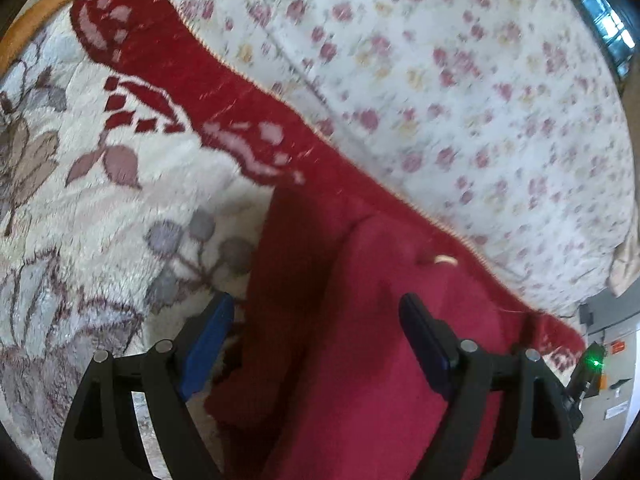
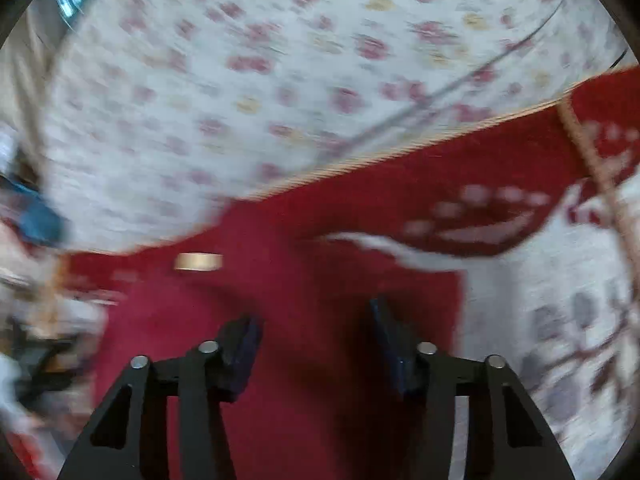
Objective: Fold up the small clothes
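Left wrist view puts your left gripper (image 1: 316, 320) over the crimson garment (image 1: 360, 360) lying on the plush blanket (image 1: 100, 200), jaws wide apart, gripping nothing. Right gripper (image 2: 316, 334) hovers half-open over it too. It looks soft, light and floppy; pinch its near edge.

Plush blanket (image 1: 120, 208), cream with grey-mauve leaves and dark red border, lies over floral bedsheet (image 1: 460, 100), white with pink and yellow flowers. Orange fabric edge (image 1: 24, 36) top left. Window (image 1: 608, 28) far right.
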`<state>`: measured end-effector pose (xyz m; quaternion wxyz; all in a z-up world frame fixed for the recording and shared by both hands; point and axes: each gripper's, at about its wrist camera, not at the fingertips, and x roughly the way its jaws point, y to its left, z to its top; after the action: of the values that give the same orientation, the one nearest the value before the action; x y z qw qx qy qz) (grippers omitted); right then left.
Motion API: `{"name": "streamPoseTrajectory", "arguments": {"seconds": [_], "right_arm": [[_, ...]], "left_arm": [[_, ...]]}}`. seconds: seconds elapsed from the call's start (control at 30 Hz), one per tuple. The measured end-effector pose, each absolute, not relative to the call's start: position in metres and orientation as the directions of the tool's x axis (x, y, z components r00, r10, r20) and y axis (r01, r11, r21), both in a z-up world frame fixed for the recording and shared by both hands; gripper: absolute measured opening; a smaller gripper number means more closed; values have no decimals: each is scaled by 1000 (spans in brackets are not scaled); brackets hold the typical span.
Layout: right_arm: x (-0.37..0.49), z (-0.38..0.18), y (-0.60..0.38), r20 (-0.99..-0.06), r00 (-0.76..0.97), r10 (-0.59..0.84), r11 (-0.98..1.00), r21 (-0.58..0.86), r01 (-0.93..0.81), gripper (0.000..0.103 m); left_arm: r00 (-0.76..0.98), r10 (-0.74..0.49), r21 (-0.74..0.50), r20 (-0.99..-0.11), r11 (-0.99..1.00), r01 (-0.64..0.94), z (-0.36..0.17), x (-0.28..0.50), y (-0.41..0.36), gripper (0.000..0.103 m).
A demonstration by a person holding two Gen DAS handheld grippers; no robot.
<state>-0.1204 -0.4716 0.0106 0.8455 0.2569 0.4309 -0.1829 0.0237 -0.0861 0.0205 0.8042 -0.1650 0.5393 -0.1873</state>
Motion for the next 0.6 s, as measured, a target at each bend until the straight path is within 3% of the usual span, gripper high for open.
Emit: {"name": "streamPoseTrajectory", "arguments": {"seconds": [0.1,0.2,0.47,0.6], "right_arm": [[-129,22,-478,-800,592,-99,776,310,549,55],[-141,47,-473,-763,615,-198,789,248,561,63],[-155,81,-459,-681,678,-278,801,225,555,63],[-146,78,-453,-696,703,-147,850,274,450,60]], "left_arm": [[342,-447,-433,-827,893,122,18,23,-86,83],[343,-386,-371,-857,922,110,13,23,-86,83],[342,-353,-332,-871,936,121,7,18,-87,84],[344,-347,-323,-873,938,126,8,17,-88,84]]}}
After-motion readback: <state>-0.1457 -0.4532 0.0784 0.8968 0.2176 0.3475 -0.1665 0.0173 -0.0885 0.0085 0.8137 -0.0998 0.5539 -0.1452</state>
